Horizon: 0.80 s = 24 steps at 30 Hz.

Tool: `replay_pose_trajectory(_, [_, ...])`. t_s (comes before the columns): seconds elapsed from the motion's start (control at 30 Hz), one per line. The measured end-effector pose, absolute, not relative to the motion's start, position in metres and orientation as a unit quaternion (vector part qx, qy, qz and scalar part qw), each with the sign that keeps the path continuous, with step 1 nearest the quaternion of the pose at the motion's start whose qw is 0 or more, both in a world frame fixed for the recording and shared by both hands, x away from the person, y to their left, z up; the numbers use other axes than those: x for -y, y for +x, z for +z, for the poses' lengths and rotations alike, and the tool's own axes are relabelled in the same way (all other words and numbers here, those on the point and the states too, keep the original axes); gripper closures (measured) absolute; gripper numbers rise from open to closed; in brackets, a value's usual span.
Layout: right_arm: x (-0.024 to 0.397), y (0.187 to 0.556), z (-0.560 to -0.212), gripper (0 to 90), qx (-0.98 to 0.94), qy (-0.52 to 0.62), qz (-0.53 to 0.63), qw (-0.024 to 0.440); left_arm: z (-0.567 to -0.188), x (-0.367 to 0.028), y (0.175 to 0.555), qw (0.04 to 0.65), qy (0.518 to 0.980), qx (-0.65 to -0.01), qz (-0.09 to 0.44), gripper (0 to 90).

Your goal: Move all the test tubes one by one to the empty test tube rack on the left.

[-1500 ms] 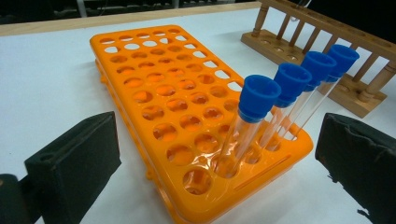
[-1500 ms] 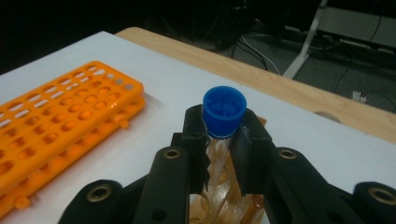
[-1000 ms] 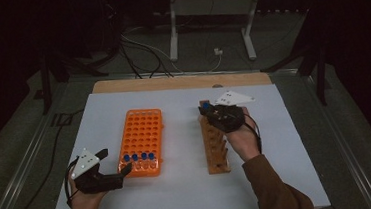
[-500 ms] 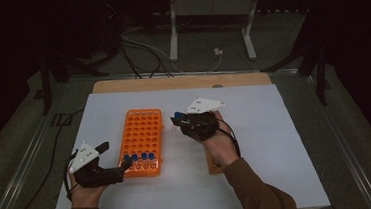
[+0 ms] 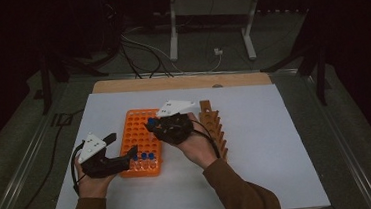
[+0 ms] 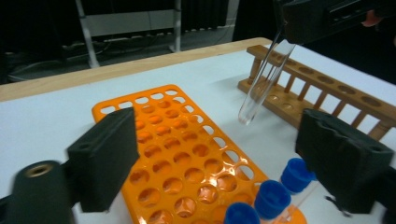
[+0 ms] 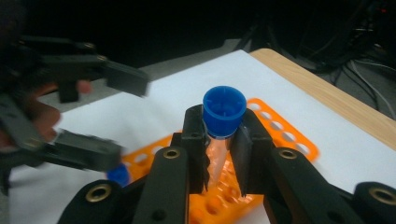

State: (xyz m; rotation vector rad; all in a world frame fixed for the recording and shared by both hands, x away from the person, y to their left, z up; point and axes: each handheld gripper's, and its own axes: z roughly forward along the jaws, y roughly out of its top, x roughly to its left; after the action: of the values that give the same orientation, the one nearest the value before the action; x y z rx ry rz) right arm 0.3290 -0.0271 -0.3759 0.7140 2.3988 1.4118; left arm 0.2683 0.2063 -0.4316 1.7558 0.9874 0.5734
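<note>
My right gripper (image 5: pixel 154 127) is shut on a clear test tube with a blue cap (image 7: pixel 224 109), held tilted above the orange tube rack (image 5: pixel 136 128). The tube's glass body (image 6: pixel 261 84) hangs between the orange rack and the wooden rack (image 5: pixel 214 127). My left gripper (image 5: pixel 121 147) hovers at the orange rack's near left corner, beside three blue-capped tubes (image 6: pixel 271 198) standing in its front row. Its jaws have just been closing a little but still stand wide apart, with nothing pressed between the pads (image 6: pixel 102 163).
A white sheet (image 5: pixel 277 142) covers the table, with a wooden strip (image 5: pixel 182 82) along its far edge. Most holes of the orange rack (image 6: pixel 177 149) are free. Cables and a metal stand lie on the dark floor beyond.
My right gripper has carried the tube leftward from the wooden rack to above the orange rack. The left gripper has lifted slightly and its jaws have narrowed a bit.
</note>
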Motion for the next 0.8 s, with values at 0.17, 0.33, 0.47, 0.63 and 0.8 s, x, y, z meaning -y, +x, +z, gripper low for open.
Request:
replay_pose_trajectory(0.17, [0.009, 0.324, -0.378, 76.8, -0.835, 0.233, 0.483, 0.123, -0.43, -0.2, 0.27, 0.496, 0.729, -0.402, 0.248, 29.2])
replay_pose_trajectory(0.33, [0.001, 0.322, -0.38, 76.8, -0.834, 0.23, 0.49, 0.108, -0.428, -0.194, 0.271, 0.501, 0.743, -0.373, 0.241, 51.5])
replay_pose_trajectory(0.47, [0.0, 0.322, -0.382, 76.8, -0.831, 0.234, 0.496, 0.095, -0.428, -0.191, 0.272, 0.501, 0.748, -0.363, 0.24, 66.1])
replay_pose_trajectory(0.63, [0.0, 0.322, -0.383, 76.8, -0.829, 0.237, 0.498, 0.09, -0.428, -0.189, 0.271, 0.499, 0.753, -0.354, 0.243, 74.8])
replay_pose_trajectory(0.8, [0.0, 0.323, -0.384, 76.8, -0.828, 0.241, 0.498, 0.088, -0.428, -0.186, 0.271, 0.497, 0.756, -0.347, 0.246, 77.8])
